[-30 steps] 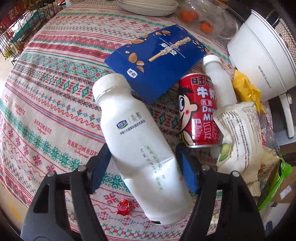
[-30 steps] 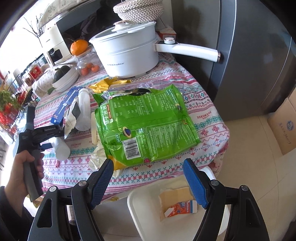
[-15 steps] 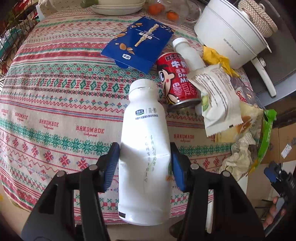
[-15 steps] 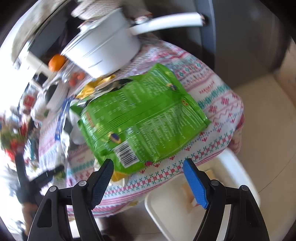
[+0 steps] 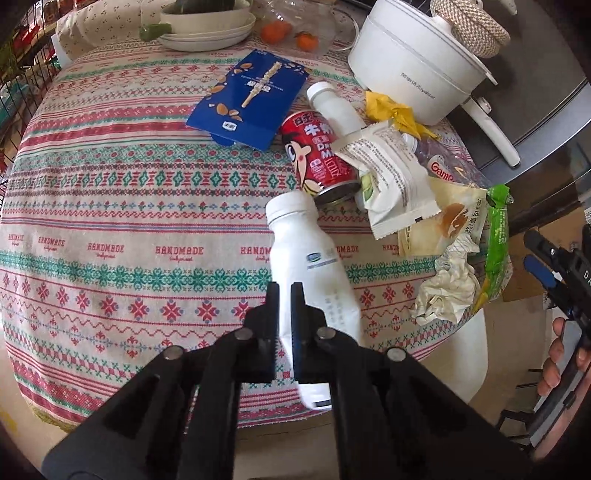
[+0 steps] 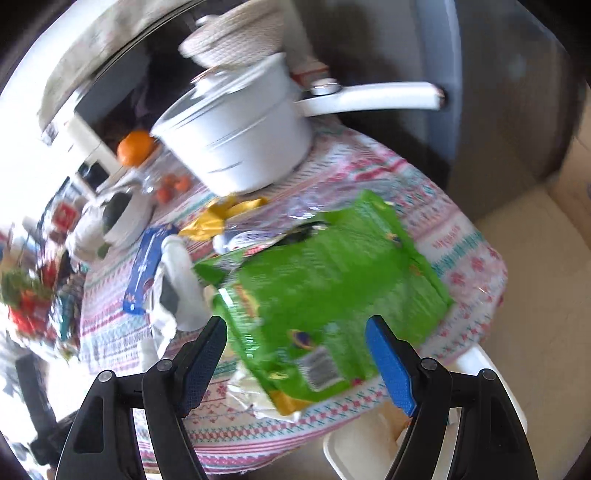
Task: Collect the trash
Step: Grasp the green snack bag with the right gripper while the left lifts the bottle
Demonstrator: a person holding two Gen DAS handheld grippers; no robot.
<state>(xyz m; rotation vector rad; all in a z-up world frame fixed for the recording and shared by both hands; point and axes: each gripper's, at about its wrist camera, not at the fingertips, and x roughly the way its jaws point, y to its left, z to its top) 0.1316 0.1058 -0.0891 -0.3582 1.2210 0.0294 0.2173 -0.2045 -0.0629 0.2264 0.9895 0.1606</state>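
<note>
Bottle (image 5: pixel 310 266) near surface (image 5: pixel 110 206) edge, slipped beside my left hand-held gripper (image 5: pixel 283 295), jaws pressed together empty | my right hand-held gripper (image 6: pixel 295 332) spread over green bag (image 6: pixel 332 295)

left claw (image 5: pixel 283 295): jaws together | right claw (image 6: pixel 295 332): jaws spread, empty

a lived-in home dining corner. a round table (image 5: pixel 110 206) wears a knitted-pattern cloth stitched with "handmade", and on it sit a white electric cooking pot (image 5: pixel 413 70) with a long handle, stacked plates (image 5: pixel 207 38) and small oranges (image 5: pixel 273 31) in a clear container. snack wrappers, a red drink can (image 5: pixel 317 155) and milk bottles lie among them. a tall grey fridge (image 6: pixel 517 92) stands just beside the table, and a cardboard box (image 6: pixel 576 184) rests on the pale floor.
</note>
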